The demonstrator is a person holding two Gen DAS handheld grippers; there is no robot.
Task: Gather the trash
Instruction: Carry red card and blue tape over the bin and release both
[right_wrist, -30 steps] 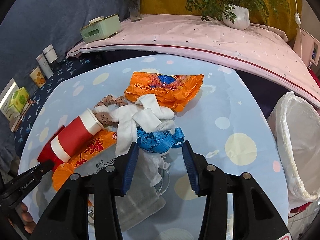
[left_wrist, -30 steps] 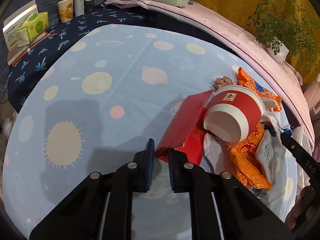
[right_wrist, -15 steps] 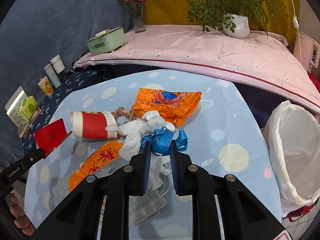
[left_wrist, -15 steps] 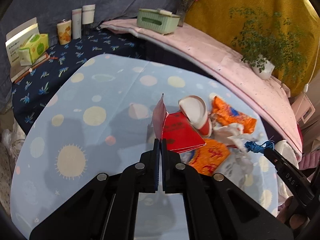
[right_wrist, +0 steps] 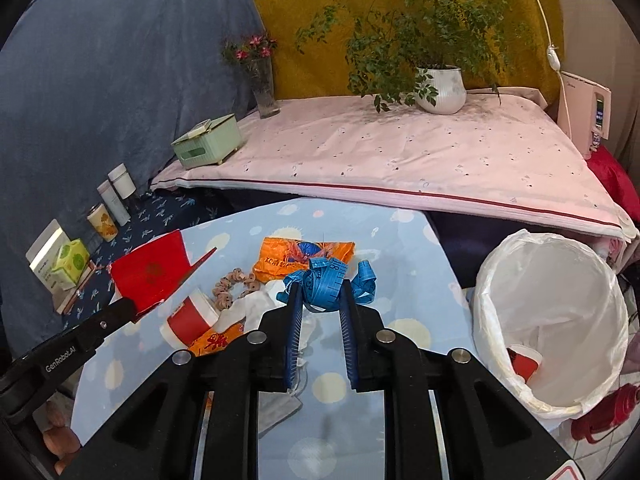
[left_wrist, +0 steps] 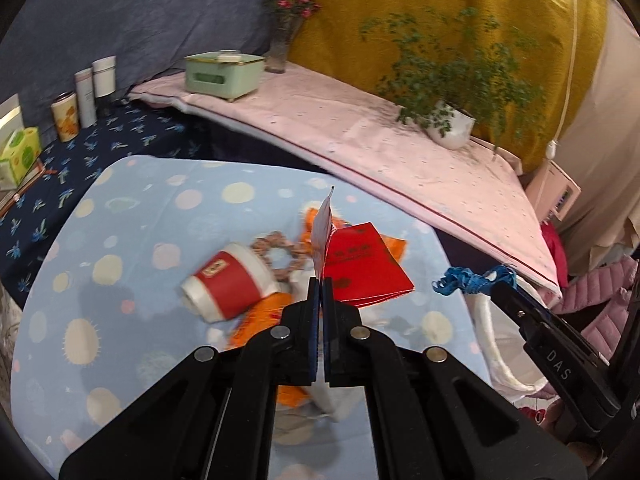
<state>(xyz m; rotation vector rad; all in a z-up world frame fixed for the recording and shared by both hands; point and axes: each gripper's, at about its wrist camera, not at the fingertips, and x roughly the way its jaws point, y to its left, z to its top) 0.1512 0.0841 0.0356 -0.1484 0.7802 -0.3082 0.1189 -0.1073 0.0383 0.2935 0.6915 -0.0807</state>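
My left gripper [left_wrist: 321, 286] is shut on a red paper box [left_wrist: 362, 268] and holds it above the blue planet-print table [left_wrist: 132, 216]; the box also shows in the right wrist view [right_wrist: 150, 276]. My right gripper [right_wrist: 320, 292] is shut on a blue measuring tape [right_wrist: 330, 280], lifted off the table; the tape also shows in the left wrist view [left_wrist: 472, 280]. A red and white paper cup [left_wrist: 228, 286], a bead bracelet [right_wrist: 234, 284], orange snack bags [right_wrist: 302, 258] and white tissue [right_wrist: 256, 308] lie on the table.
A bin lined with a white bag [right_wrist: 552, 320] stands right of the table and holds a red cup [right_wrist: 524, 362]. Behind are a pink-covered bench [right_wrist: 400, 152], a green box [right_wrist: 208, 142], a potted plant [right_wrist: 438, 88], a flower vase [right_wrist: 264, 88] and cans [left_wrist: 86, 96].
Both grippers have risen with their loads: the left lifted the red box up and right, the right closed on the blue tape and raised it. The cup rolled left.
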